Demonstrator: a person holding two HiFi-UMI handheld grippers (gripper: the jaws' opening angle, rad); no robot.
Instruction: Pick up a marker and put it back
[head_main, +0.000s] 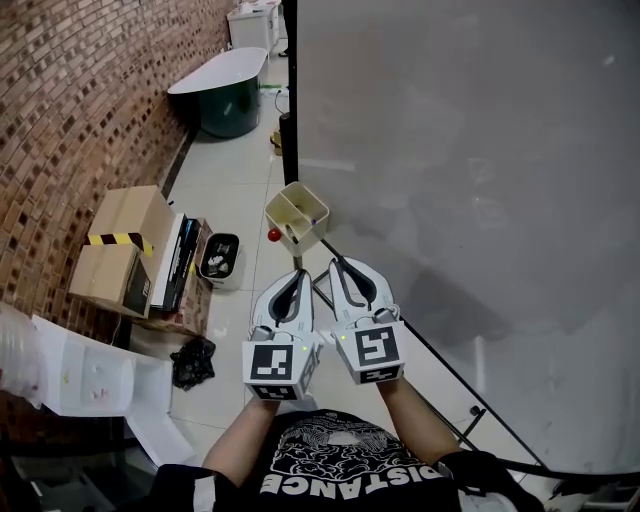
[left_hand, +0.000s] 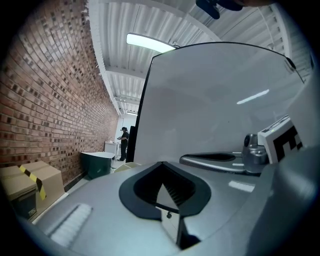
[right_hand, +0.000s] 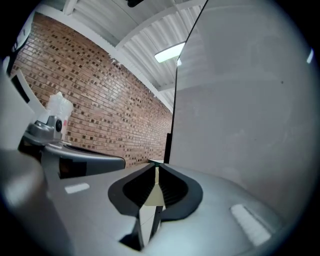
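A cream open-topped holder box (head_main: 297, 217) hangs at the lower left edge of the whiteboard (head_main: 470, 150). Marker tips show dimly inside it, and a small red round thing (head_main: 274, 235) sits at its left side. My left gripper (head_main: 296, 275) and right gripper (head_main: 340, 265) are held side by side just below the box, pointing at it. Both are shut with nothing between the jaws. In the left gripper view the gripper (left_hand: 162, 166) faces the whiteboard (left_hand: 215, 100). The right gripper view shows that gripper (right_hand: 156, 166) shut as well. No marker shows in either gripper view.
Cardboard boxes (head_main: 120, 250) stand by the brick wall (head_main: 70, 90) on the left, with a small white bin (head_main: 220, 255) and a black bag (head_main: 192, 360) on the tiled floor. A dark green tub (head_main: 225, 95) lies farther back. A person (left_hand: 123, 142) stands far off.
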